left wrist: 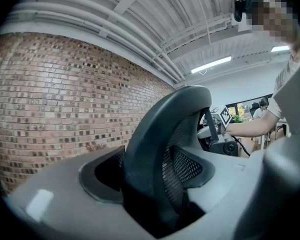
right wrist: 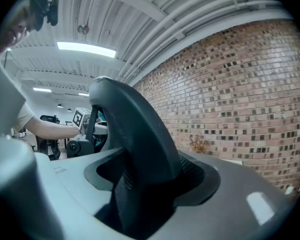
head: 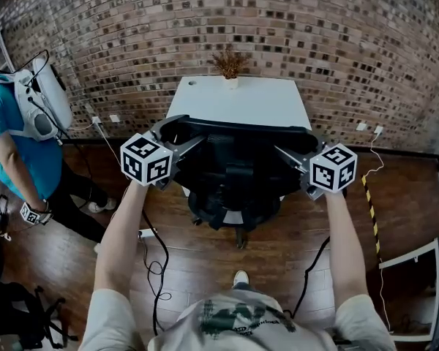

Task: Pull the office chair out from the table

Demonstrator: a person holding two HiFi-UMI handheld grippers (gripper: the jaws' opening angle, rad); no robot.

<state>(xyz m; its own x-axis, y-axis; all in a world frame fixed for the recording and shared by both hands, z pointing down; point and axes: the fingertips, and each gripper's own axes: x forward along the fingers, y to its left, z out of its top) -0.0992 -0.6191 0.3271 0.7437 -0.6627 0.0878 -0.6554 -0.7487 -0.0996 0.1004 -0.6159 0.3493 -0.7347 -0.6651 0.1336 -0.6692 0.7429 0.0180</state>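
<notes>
While you stand facing the red-brown brick wall (head: 205, 20), the white rectangular table (head: 241, 104) sits against it at 12 o'clock. A small white pot of dried brown stems (head: 230, 68) stands at the table's far edge. The dark wooden plank floor (head: 278, 247) runs under everything. A black cable (head: 161, 262) trails across it at 7 o'clock, and a strip of yellow-and-black hazard tape (head: 371, 214) lies at 4 o'clock. White wall sockets (head: 114, 118) sit low on the bricks at 10 o'clock. A person in a teal shirt (head: 22, 137) stands at 9 o'clock. Overhead, both gripper views show a white ribbed ceiling (left wrist: 155, 14) with pipes and a lit strip light (left wrist: 212, 64).

The black mesh-backed office chair (head: 234, 174) stands right in front of you. Its backrest top is at the table's near edge and its base is on the floor on your side.

Your left tool (head: 189, 146) is clamped on the backrest frame at its 9 o'clock side, and the frame fills the gap between the jaws. Your right tool (head: 287, 156) grips the frame the same way at its 3 o'clock side.

The cubes on both tools carry black-and-white square patterns, not words. The dark green print on your shirt is too distorted to read.
</notes>
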